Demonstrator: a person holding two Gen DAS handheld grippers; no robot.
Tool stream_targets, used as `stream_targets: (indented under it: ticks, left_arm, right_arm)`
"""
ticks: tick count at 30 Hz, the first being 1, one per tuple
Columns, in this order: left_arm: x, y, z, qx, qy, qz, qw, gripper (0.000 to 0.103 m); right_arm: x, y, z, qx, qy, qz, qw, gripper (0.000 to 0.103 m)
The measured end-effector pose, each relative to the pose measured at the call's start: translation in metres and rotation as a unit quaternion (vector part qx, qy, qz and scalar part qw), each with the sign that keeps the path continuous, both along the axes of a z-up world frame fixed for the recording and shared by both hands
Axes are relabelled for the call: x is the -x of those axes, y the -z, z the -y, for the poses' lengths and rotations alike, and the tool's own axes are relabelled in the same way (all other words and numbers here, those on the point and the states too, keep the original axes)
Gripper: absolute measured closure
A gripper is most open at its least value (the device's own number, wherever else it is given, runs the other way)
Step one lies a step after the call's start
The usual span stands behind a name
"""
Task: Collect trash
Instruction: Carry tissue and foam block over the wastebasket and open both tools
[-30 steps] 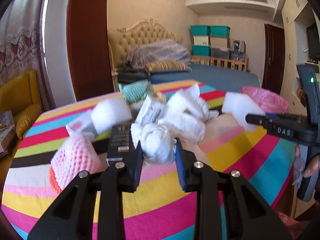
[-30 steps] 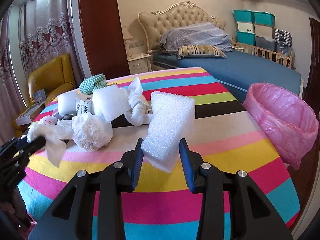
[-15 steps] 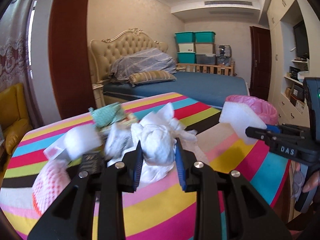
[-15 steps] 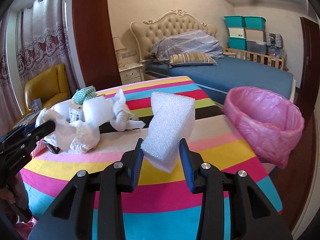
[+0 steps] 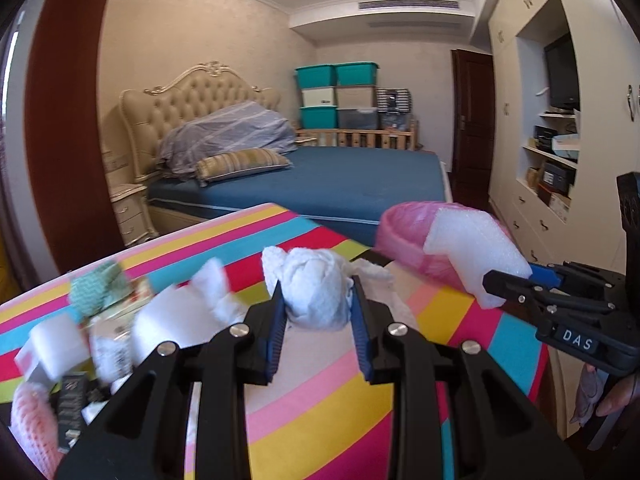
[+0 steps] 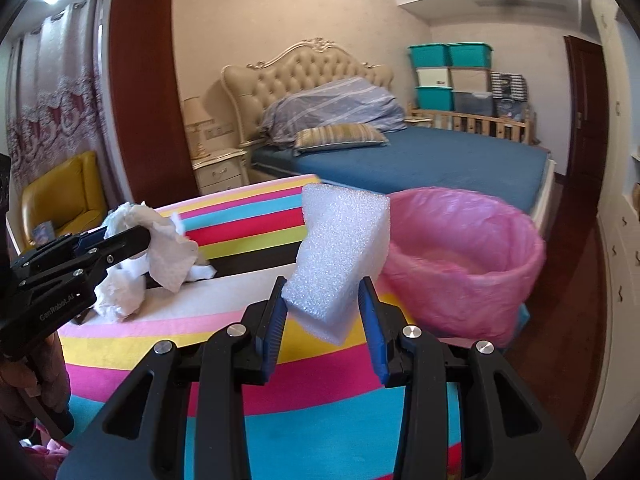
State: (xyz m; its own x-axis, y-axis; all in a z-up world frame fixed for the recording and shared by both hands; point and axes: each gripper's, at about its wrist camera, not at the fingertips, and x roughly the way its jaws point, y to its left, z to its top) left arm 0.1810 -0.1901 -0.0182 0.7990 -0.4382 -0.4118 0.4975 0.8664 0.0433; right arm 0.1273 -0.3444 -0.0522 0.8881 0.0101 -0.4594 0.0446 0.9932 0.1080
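left wrist: left gripper (image 5: 318, 306) clamped on crumpled tissue wad (image 5: 316, 288), roundish, lifted above striped table (image 5: 340, 400) | right wrist: right gripper (image 6: 325, 312) clamped on foam block (image 6: 340, 248), long axis upright, tilted right, beside pink-lined bin (image 6: 460, 264)

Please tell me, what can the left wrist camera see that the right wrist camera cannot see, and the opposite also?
Only the left wrist view shows the remaining trash pile on the striped table, and the wall shelves.

Only the right wrist view shows the yellow armchair, the curtain and the inside of the pink bin.

Both show the left gripper shut on crumpled tissue, the right gripper shut on a foam block, and the bed.
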Motion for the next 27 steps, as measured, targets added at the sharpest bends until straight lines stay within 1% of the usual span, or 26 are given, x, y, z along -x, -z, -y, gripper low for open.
stream_targets:
  ticks: [4,7,10,14,17,21,27]
  left_arm:
    - [-0.01,-0.002,0.026,0.004,0.026,-0.001,0.9996,0.074]
    - [-0.019,-0.004,0.05,0.006,0.049,-0.003,0.9988,0.074]
    - [-0.034,-0.007,0.075,0.005,0.07,-0.006,0.9975,0.074]
    - [-0.053,-0.01,0.108,0.009,0.091,-0.012,0.9958,0.074]
    - [-0.067,-0.01,0.13,0.006,0.102,-0.009,0.9948,0.073]
    - [-0.085,-0.006,0.157,0.004,0.112,-0.017,0.9935,0.073]
    - [-0.118,0.005,0.189,0.008,0.114,-0.05,0.9921,0.07]
  right_arm:
    - [0.003,-0.001,0.026,0.002,0.025,0.003,1.0,0.066]
    - [0.003,-0.003,0.041,0.012,0.038,0.007,0.999,0.066]
    - [0.001,-0.004,0.055,0.022,0.05,0.01,0.998,0.066]
    - [-0.006,-0.004,0.085,0.021,0.07,0.008,0.997,0.066]
    - [-0.012,-0.004,0.103,0.024,0.077,0.009,0.997,0.066]
    - [-0.022,-0.003,0.121,0.03,0.082,0.011,0.996,0.066]
    - [-0.044,0.0,0.147,0.011,0.08,0.007,0.997,0.066]
